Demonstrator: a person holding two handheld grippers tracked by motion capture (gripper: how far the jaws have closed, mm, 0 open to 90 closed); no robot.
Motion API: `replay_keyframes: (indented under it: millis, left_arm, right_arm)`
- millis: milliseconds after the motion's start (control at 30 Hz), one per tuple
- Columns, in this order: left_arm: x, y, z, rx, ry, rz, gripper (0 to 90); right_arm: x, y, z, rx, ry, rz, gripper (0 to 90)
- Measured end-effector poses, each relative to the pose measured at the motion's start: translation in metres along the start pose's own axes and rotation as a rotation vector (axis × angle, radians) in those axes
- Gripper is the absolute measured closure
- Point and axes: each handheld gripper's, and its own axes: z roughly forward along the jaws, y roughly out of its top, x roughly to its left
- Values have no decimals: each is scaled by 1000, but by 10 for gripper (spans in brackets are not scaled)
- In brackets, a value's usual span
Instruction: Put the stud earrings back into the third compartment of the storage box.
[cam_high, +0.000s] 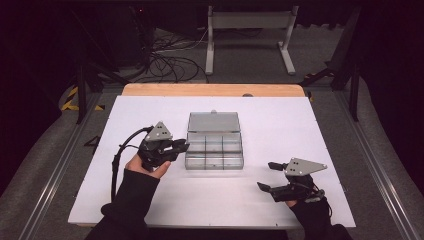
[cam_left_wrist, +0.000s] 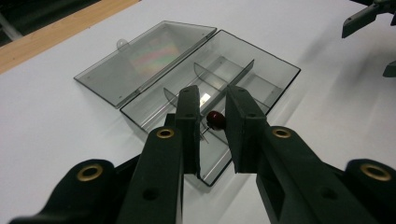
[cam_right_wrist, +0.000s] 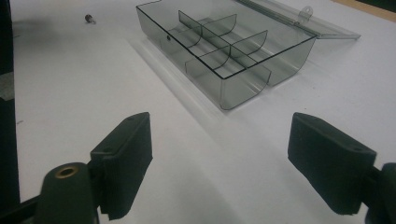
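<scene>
Black jaws of the left gripper (cam_left_wrist: 212, 119) fill the foreground of the left gripper view, drawn nearly together and pinching a small dark red bead (cam_left_wrist: 215, 119) between their tips; a thin pin or wire seems to hang below it, too fine to be sure. Bead is held in the air above the near end of the clear compartment box (cam_left_wrist: 219, 88), whose lid (cam_left_wrist: 140, 60) lies folded flat on the white table (cam_high: 280, 195). In the high view this gripper (cam_high: 175, 147) sits just beside the box's left wall. Right gripper (cam_high: 267, 175) rests on the table well apart from the box, jaws spread wide with nothing between them, as the right gripper view confirms (cam_right_wrist: 219, 163). Another small dark item (cam_right_wrist: 89, 18) lies on the table beyond the box. Risks, as judged: the grip is only at the very tips on a round, hard bead, so a slight twist could squirt it out. Released too high, it could bounce off a divider and land in the wrong cell or roll onto the table. Jaw tips could also clip the thin box wall and shove the light box.
</scene>
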Motion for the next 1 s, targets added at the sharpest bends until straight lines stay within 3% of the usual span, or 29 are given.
replay_keyframes:
  millis: [233,567,700,1000]
  left_arm:
    - [-6,14,20,0,-41,12,760]
    - [-11,23,44,-17,-79,11,760]
    - [-12,27,58,-40,-110,-15,761]
    - [-12,29,78,-69,-126,-32,761]
  right_arm:
    - [0,0,-1,-5,5,0,223]
    - [4,2,-2,-11,16,-9,224]
    - [3,2,-3,-12,18,-8,224]
    - [4,2,-3,-15,22,-8,224]
